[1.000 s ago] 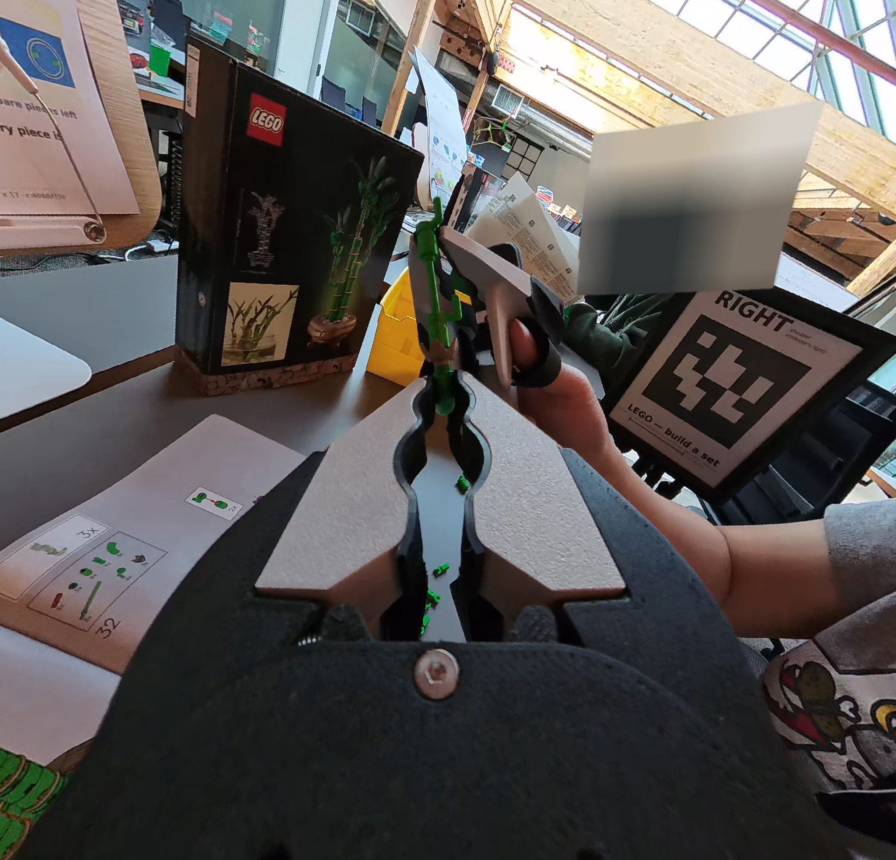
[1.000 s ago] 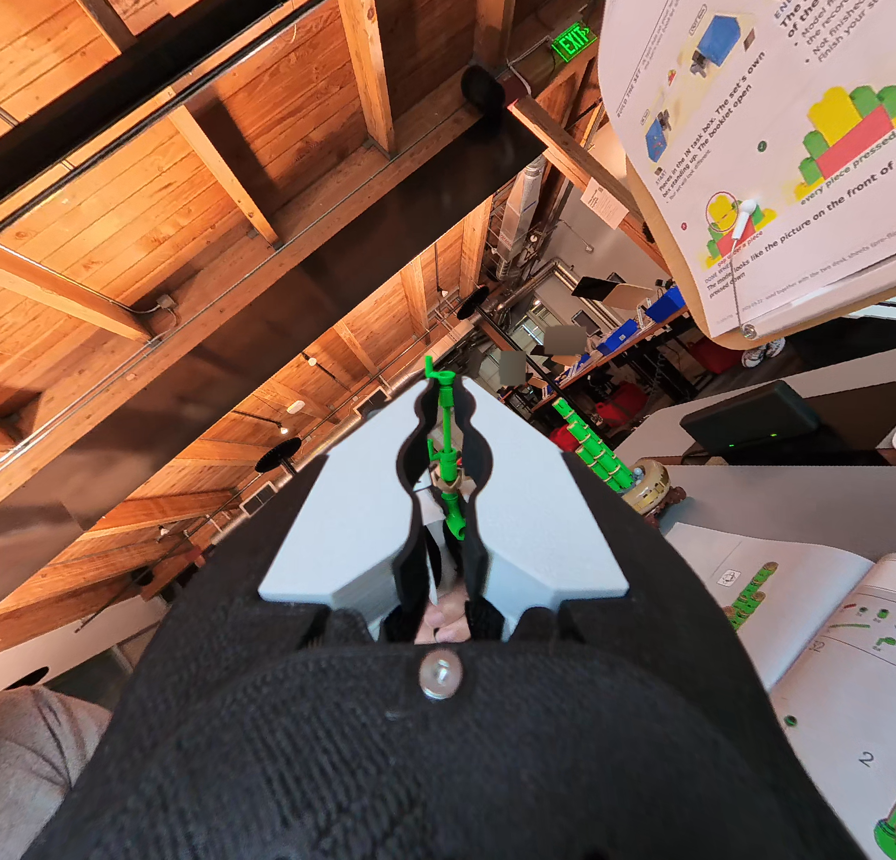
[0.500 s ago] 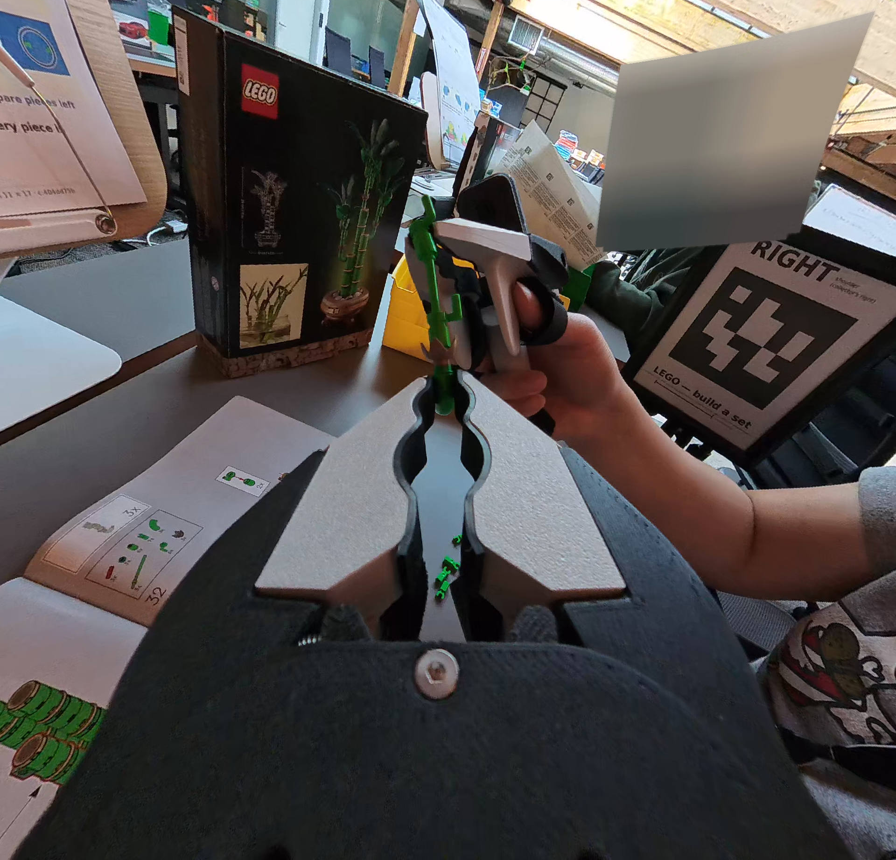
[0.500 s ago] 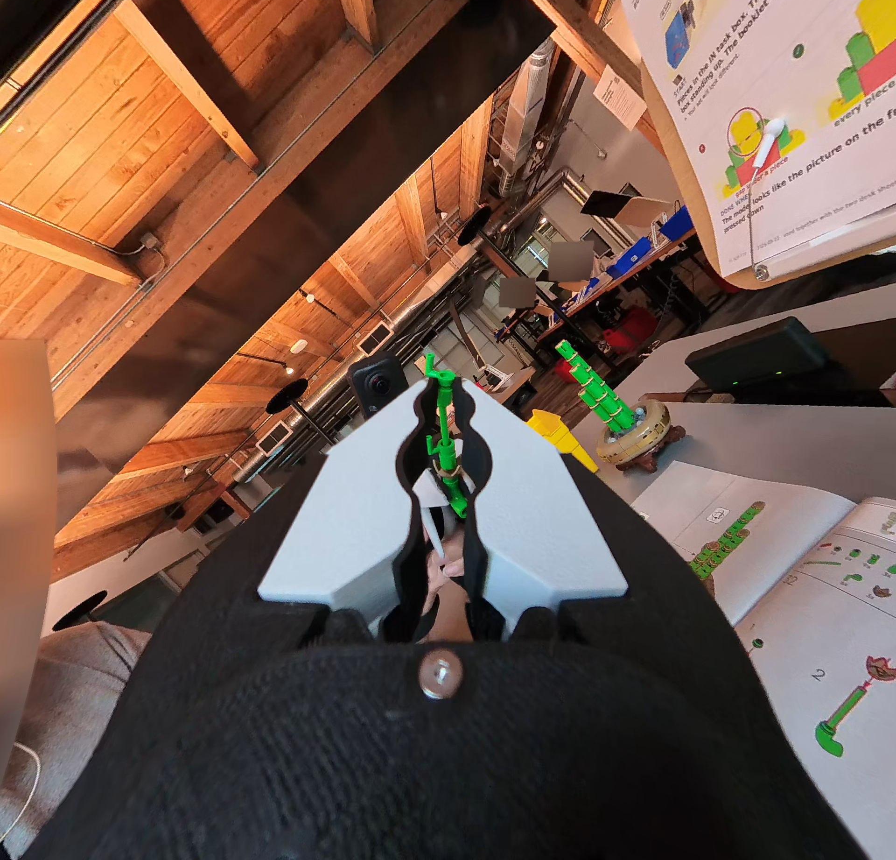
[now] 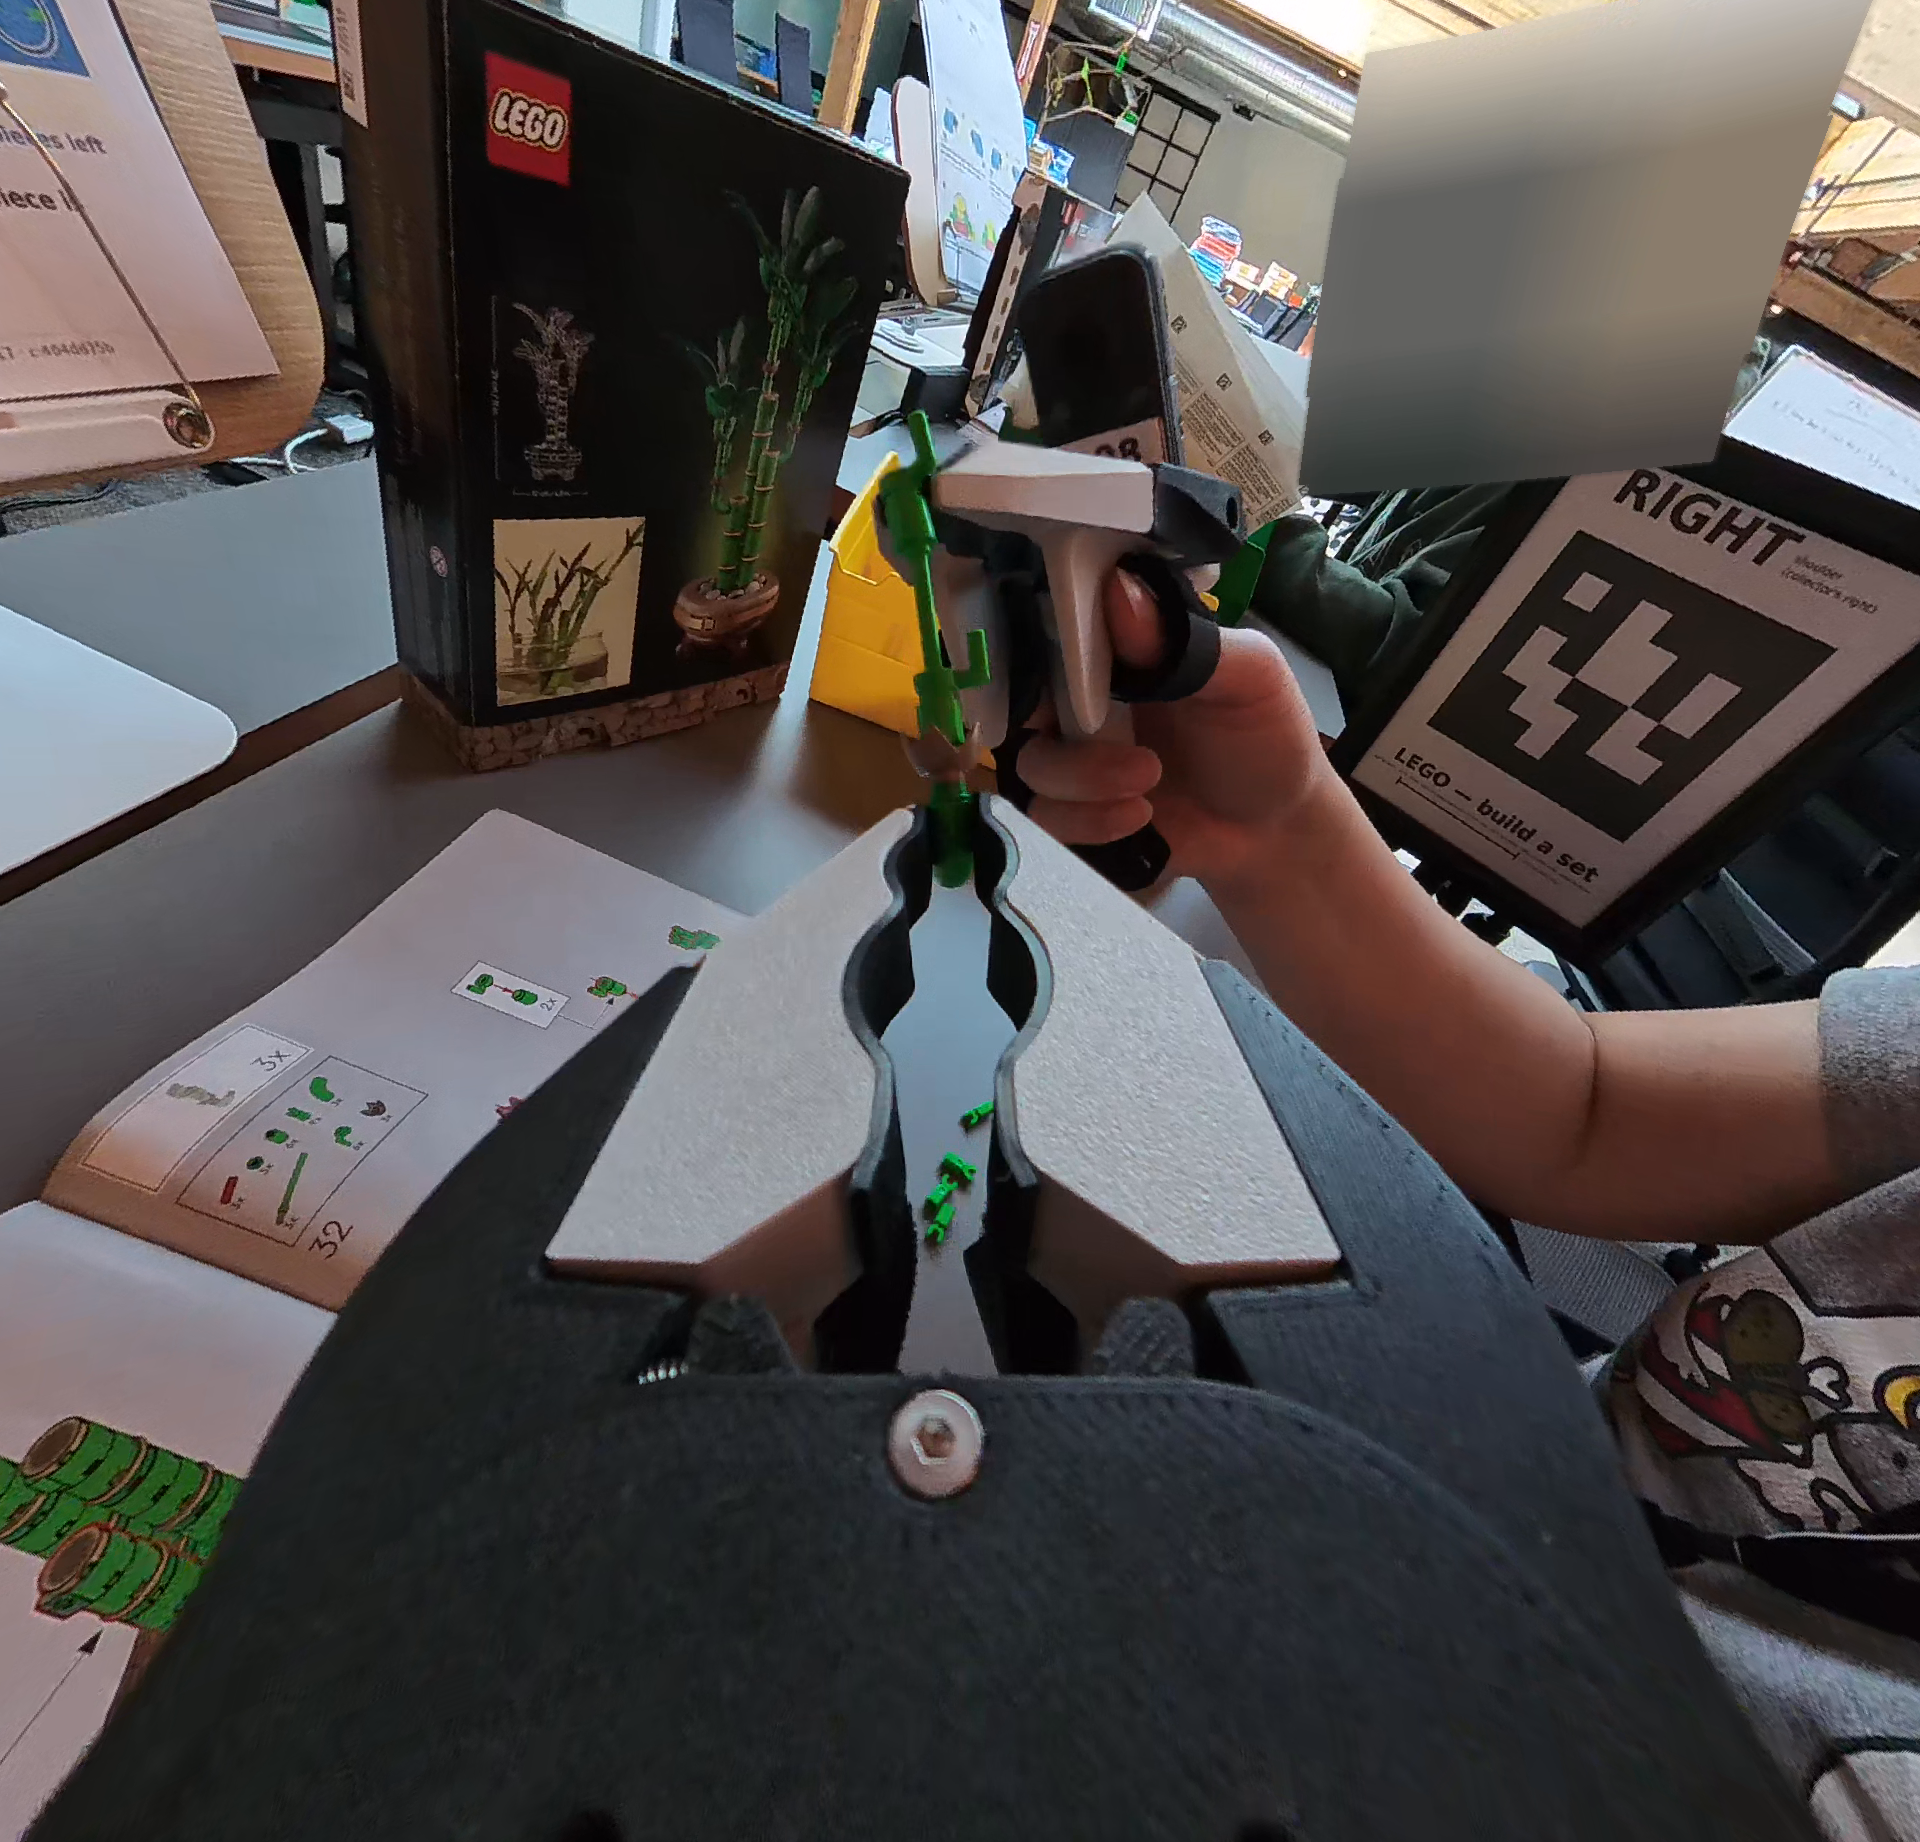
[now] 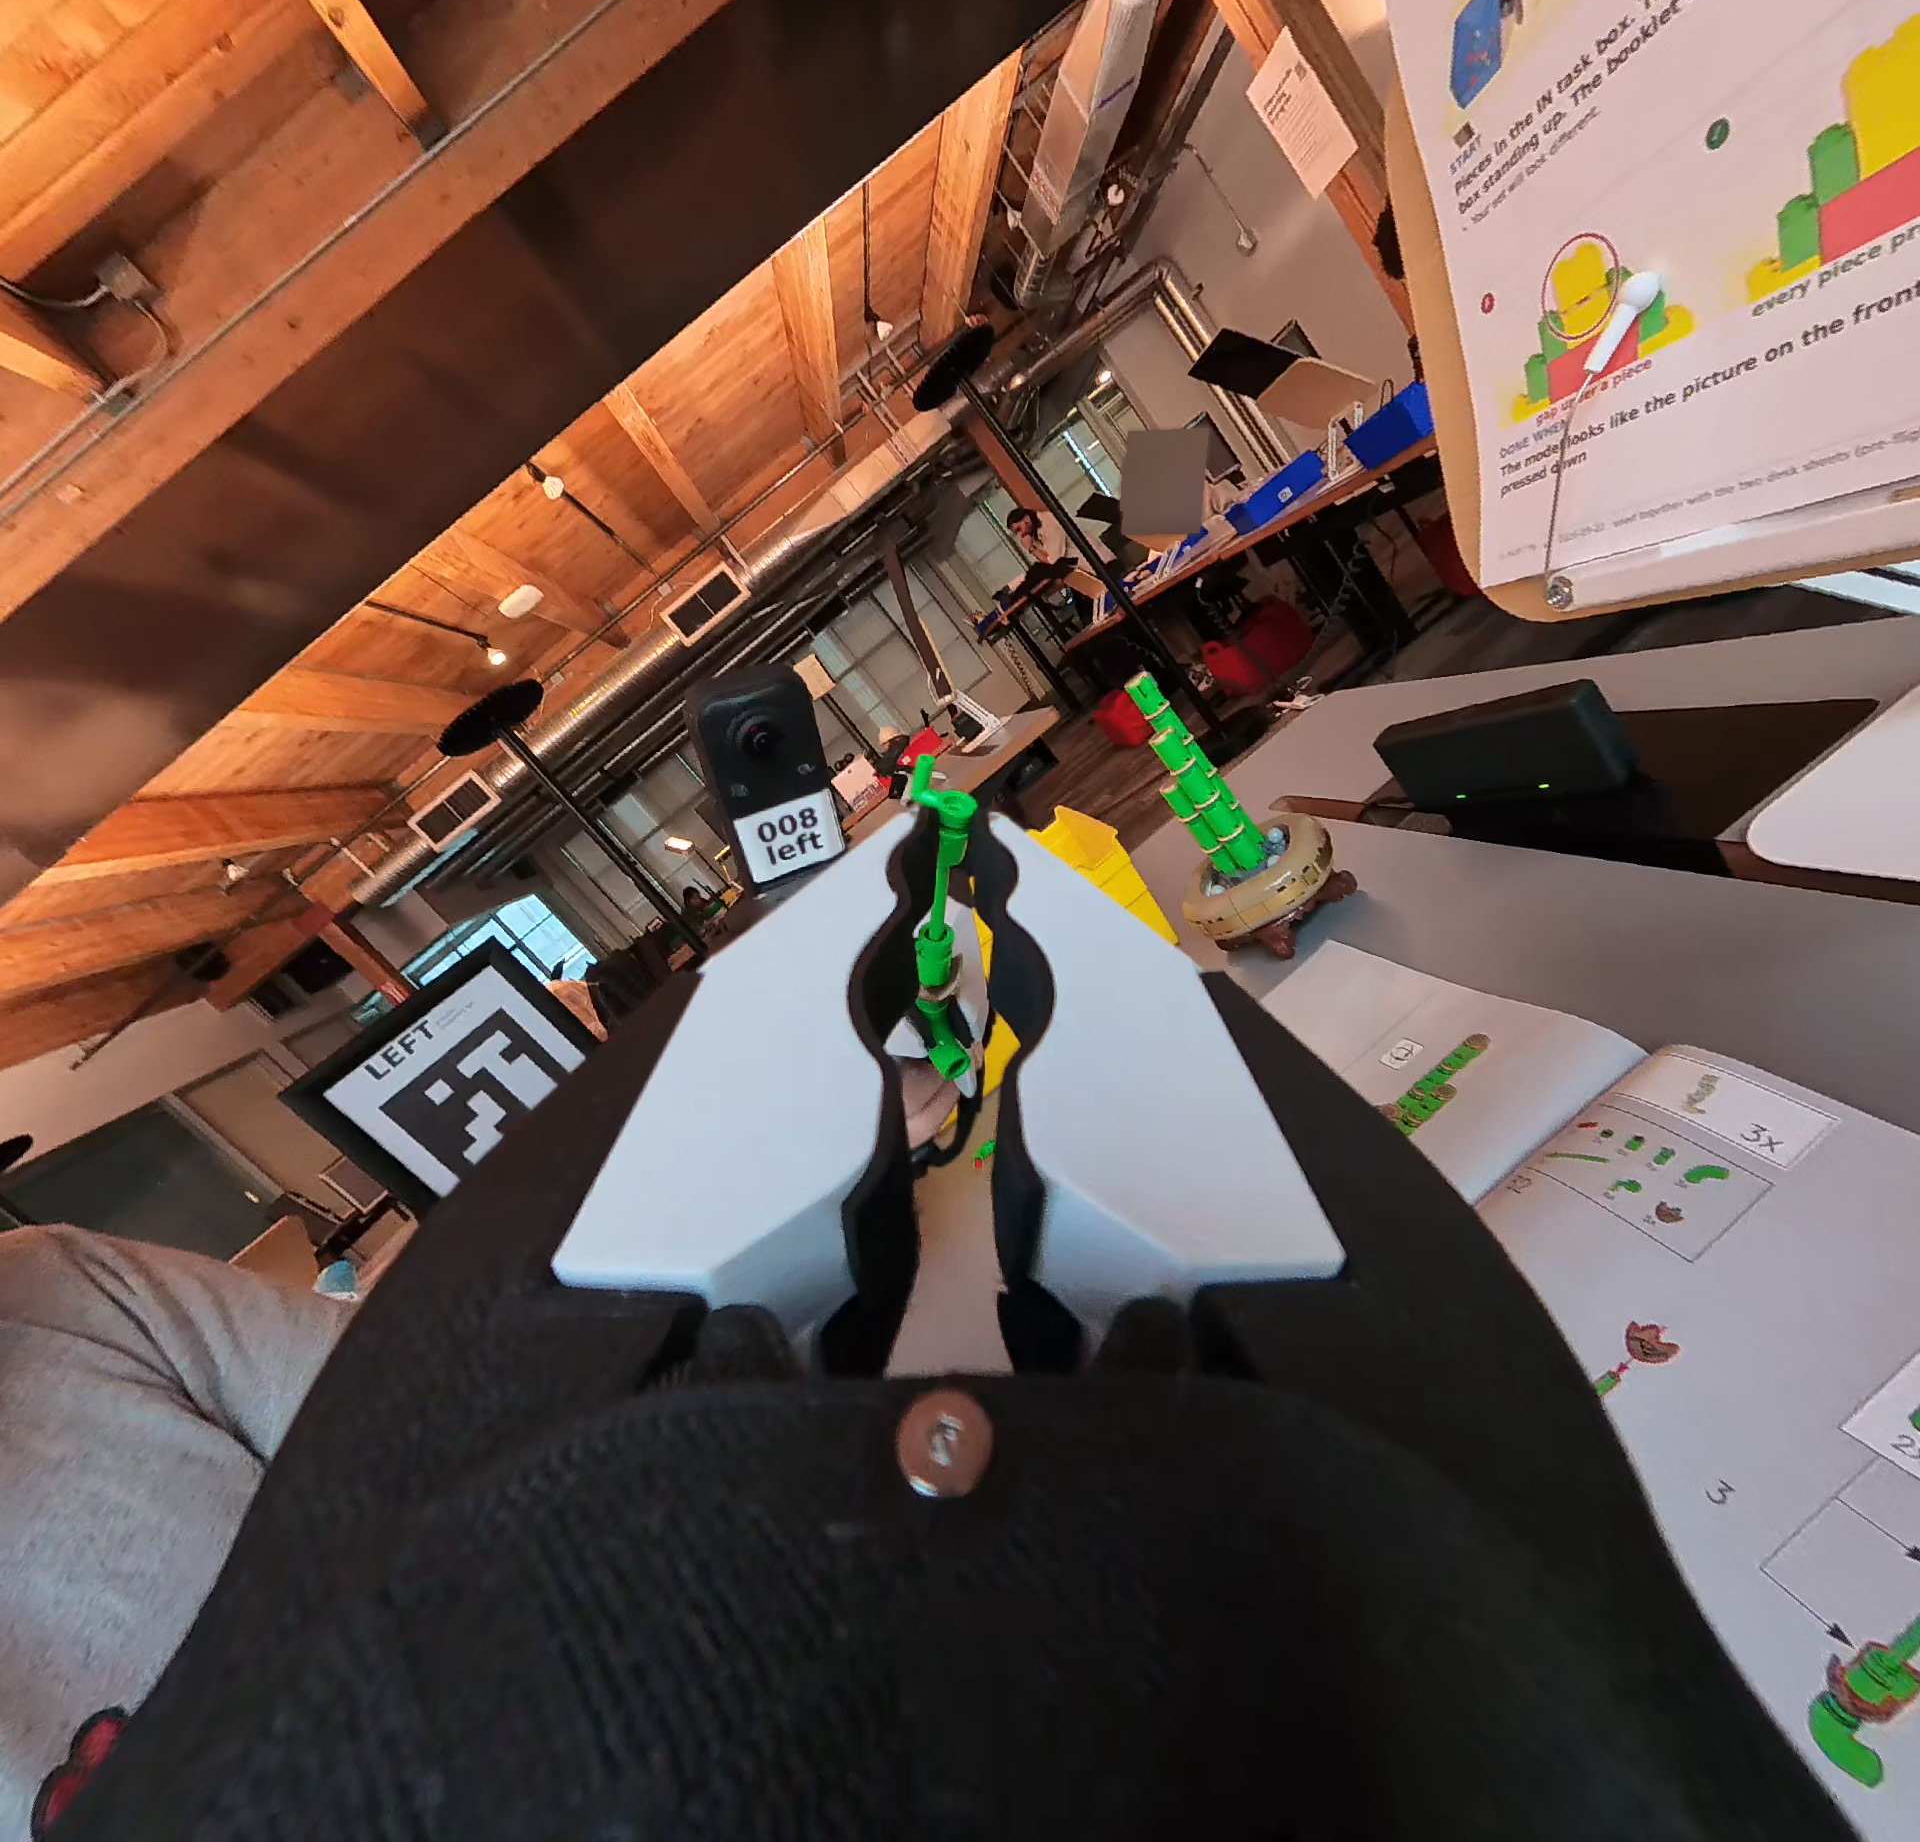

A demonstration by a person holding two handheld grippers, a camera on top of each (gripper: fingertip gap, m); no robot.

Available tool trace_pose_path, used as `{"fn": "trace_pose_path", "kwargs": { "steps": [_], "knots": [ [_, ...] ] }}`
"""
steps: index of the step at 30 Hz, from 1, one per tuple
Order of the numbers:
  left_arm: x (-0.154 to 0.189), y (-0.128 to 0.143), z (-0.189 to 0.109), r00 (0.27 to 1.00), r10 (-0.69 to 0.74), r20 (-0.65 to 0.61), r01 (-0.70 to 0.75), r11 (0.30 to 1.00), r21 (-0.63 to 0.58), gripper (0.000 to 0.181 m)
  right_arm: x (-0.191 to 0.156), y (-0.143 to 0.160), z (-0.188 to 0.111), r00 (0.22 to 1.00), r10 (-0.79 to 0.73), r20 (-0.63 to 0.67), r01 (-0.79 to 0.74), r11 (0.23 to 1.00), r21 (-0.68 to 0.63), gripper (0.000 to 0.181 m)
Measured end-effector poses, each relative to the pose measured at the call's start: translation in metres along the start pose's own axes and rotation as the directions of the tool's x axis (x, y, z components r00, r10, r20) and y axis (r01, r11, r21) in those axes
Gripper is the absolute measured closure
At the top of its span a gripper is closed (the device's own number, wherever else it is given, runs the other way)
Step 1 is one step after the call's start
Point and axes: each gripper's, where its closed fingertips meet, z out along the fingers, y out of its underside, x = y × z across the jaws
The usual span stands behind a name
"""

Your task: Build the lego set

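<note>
One slim green stem [image 5: 940,649] is pinched at its lower end by the left claw [image 5: 951,836] and near its top by the right claw [image 6: 951,816], both pressed together on it above the dark table [image 5: 312,836]. Four small loose green pieces [image 5: 951,1184] are seen on the table between the left claw's fingers. One open instruction booklet [image 5: 343,1065], one upright set box [image 5: 623,390], one yellow bin [image 5: 868,618] and one partly built bamboo model [image 6: 1226,826] are counted. Timber beams [image 6: 416,182] are seen overhead.
</note>
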Motion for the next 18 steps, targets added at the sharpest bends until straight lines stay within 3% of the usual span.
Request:
{"fn": "trace_pose_path", "kwargs": {
  "steps": [18],
  "knots": [
    [-0.0005,0.0067,-0.0026,1.0,0.004,-0.001,-0.004,0.999,-0.053,0.175,0.0024,0.008,-0.0012,1.0,-0.005,-0.003,0.005,0.998,-0.07,0.177]
  ]
}}
